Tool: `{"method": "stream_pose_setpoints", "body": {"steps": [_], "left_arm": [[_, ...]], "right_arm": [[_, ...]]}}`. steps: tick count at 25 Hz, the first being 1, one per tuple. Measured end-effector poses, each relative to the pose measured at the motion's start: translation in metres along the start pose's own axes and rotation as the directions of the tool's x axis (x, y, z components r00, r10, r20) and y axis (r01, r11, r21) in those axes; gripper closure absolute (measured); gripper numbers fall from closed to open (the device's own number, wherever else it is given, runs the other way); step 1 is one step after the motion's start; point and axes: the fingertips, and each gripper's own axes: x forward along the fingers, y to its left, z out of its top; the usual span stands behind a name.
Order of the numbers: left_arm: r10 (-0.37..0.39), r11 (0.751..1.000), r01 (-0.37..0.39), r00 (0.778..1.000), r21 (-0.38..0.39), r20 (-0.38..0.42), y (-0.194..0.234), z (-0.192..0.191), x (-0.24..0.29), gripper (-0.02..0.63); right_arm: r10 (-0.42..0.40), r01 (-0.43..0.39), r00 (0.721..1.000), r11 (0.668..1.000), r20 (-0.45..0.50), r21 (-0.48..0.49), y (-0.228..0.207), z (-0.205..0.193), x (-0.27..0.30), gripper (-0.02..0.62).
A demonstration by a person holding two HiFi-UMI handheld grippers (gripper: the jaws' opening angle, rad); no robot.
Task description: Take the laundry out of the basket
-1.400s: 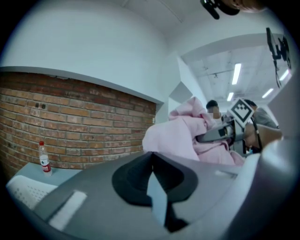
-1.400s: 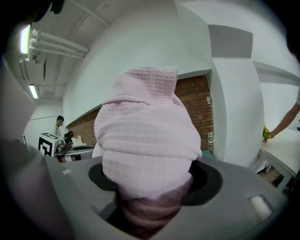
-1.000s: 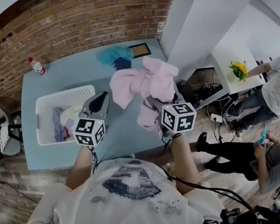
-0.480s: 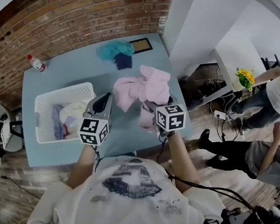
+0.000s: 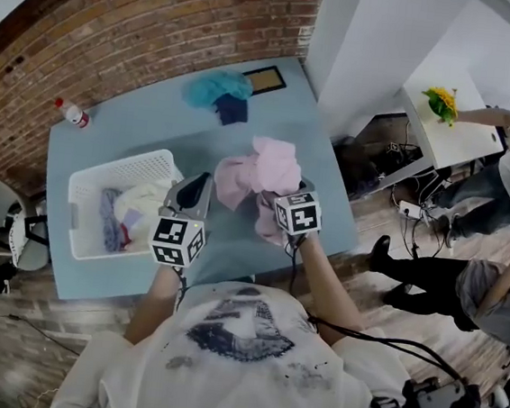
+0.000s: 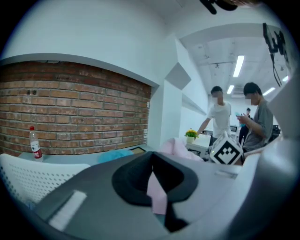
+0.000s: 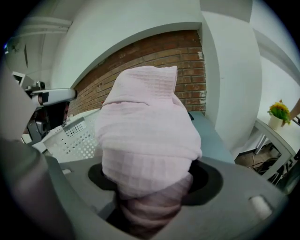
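Observation:
A pink towel [image 5: 259, 167] hangs bunched over the blue table [image 5: 154, 134], right of the white laundry basket [image 5: 89, 186]. My right gripper [image 5: 278, 199] is shut on a thick wad of it, and the pink towel [image 7: 145, 136] fills that gripper's view above the jaws [image 7: 150, 206]. My left gripper [image 5: 195, 192] is beside the basket; a thin strip of pink cloth [image 6: 154, 190] is pinched between its jaws. White, blue and red laundry [image 5: 132, 213] still lies in the basket.
A teal cloth [image 5: 215, 87] and a dark blue cloth [image 5: 231, 108] lie at the table's far side beside a framed picture [image 5: 265, 80]. A bottle [image 5: 72, 114] stands far left by the brick wall. People stand right of the table, near a white desk with flowers [image 5: 440, 102].
The pink towel and both grippers have sunk lower toward the table, and the right gripper has drawn closer to the left one. The people at the right have shifted.

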Motion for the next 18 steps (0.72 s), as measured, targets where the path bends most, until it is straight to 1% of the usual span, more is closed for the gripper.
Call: {"method": "stream_pose_setpoints", "body": {"steps": [10, 12, 18], "left_arm": [[0.024, 1.000, -0.025, 0.999, -0.008, -0.022, 0.011, -0.005, -0.003, 0.615], [0.030, 0.999, -0.031, 0.999, -0.010, -0.026, 0.014, -0.005, -0.003, 0.614], [0.040, 0.999, -0.041, 0.999, -0.017, -0.031, 0.018, -0.008, -0.007, 0.614]], "right_arm": [[0.000, -0.002, 0.994, 1.000, -0.111, -0.018, 0.002, -0.036, 0.038, 0.241], [-0.013, 0.011, 0.991, 1.000, -0.131, -0.016, -0.001, -0.041, 0.042, 0.238], [-0.023, 0.020, 0.987, 1.000, -0.156, -0.019, -0.003, -0.050, 0.051, 0.225]]}}
